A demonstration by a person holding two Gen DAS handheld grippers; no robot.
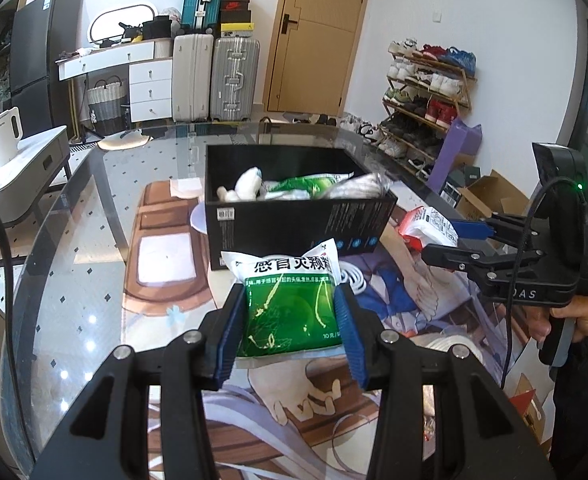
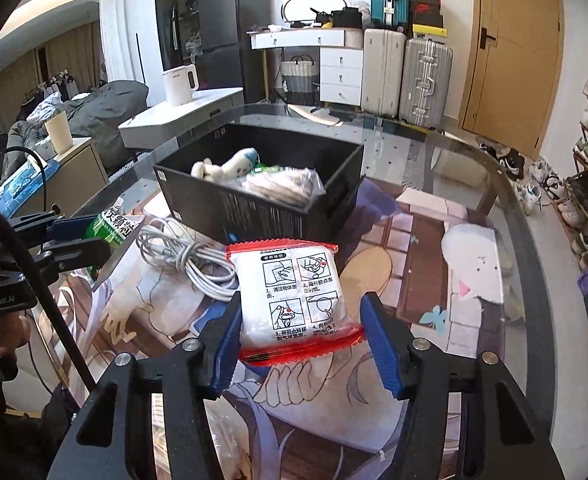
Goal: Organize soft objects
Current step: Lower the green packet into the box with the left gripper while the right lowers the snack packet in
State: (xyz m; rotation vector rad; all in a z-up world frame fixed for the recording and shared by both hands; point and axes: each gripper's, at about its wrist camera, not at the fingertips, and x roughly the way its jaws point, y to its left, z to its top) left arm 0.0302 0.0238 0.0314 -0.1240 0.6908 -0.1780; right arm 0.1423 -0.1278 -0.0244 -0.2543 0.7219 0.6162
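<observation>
My left gripper (image 1: 289, 312) is shut on a green and white medicine pouch (image 1: 289, 300), held just in front of the black box (image 1: 294, 228). My right gripper (image 2: 302, 320) is shut on a red and white packet (image 2: 294, 296), also lifted in front of the box (image 2: 261, 216). The box holds a white plush toy (image 1: 245, 186), another green pouch (image 1: 302, 186) and a clear bag of white cloth (image 2: 281, 186). In the left wrist view the right gripper (image 1: 446, 240) with its packet (image 1: 426, 226) is to the right of the box.
A coiled white cable (image 2: 181, 256) lies on the printed mat (image 2: 414, 280) left of the red packet. The glass table (image 1: 85, 216) ends in a curved edge. Suitcases (image 1: 233, 76), a drawer unit and a shoe rack (image 1: 426, 92) stand beyond.
</observation>
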